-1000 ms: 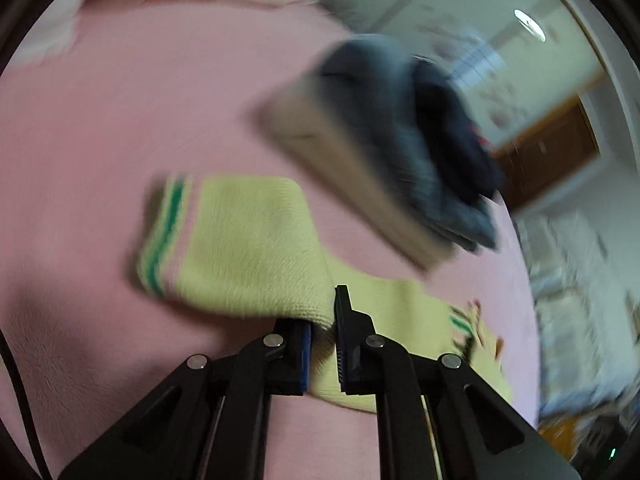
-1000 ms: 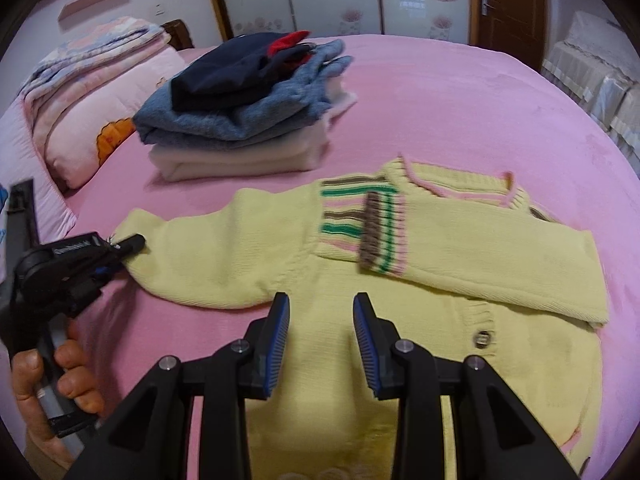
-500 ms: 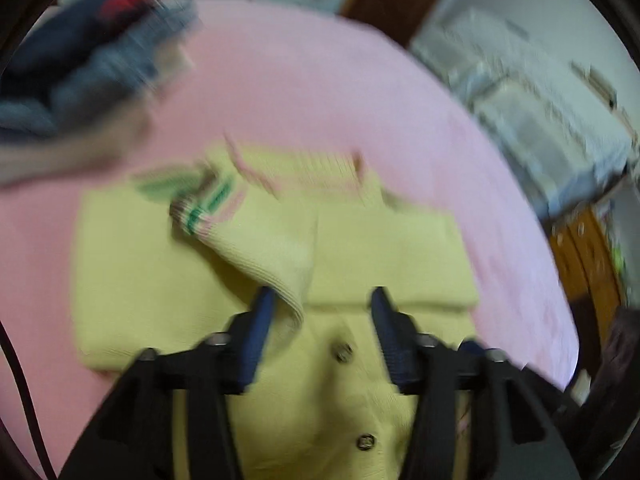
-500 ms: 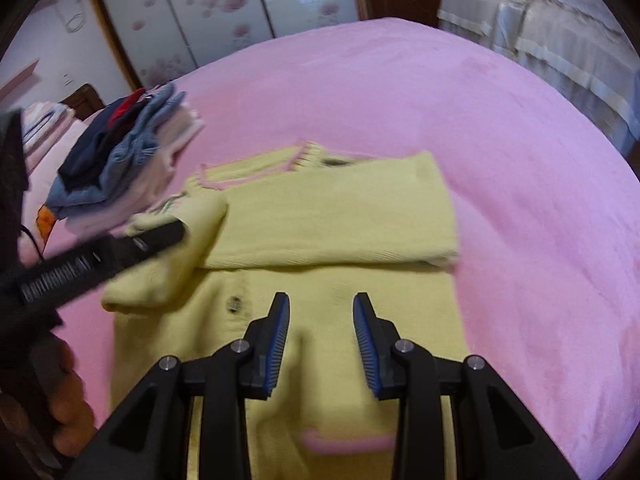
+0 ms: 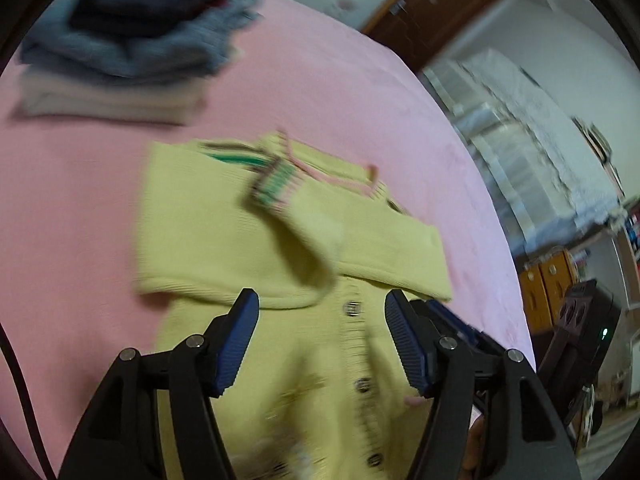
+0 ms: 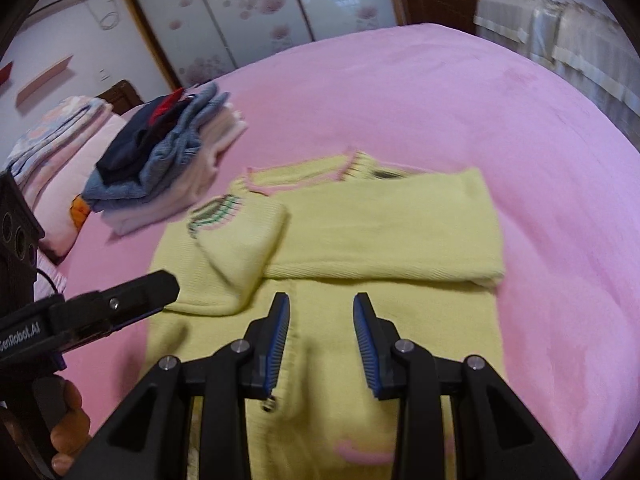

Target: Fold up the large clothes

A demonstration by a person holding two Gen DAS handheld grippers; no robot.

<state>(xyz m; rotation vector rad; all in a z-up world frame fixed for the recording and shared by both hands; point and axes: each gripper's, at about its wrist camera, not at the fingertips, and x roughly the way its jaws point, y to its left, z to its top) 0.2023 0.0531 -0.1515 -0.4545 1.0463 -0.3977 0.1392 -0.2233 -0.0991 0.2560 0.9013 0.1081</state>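
Right wrist view: yellow knitted cardigan (image 6: 360, 240) lies flat on the pink plush bedspread (image 6: 480, 100), both sleeves crossed over its chest, probably to square it for folding. Left gripper (image 5: 322, 336) is opening, empty; right gripper (image 6: 322, 340) (part open) holds nothing.

White lettering "GenRobot.AI", its first letter cut off, on the left tongs (image 6: 132, 300) body

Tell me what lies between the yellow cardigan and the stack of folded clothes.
Only bare pink bedspread separates the yellow cardigan from the stack of folded clothes, clearest in the right wrist view.
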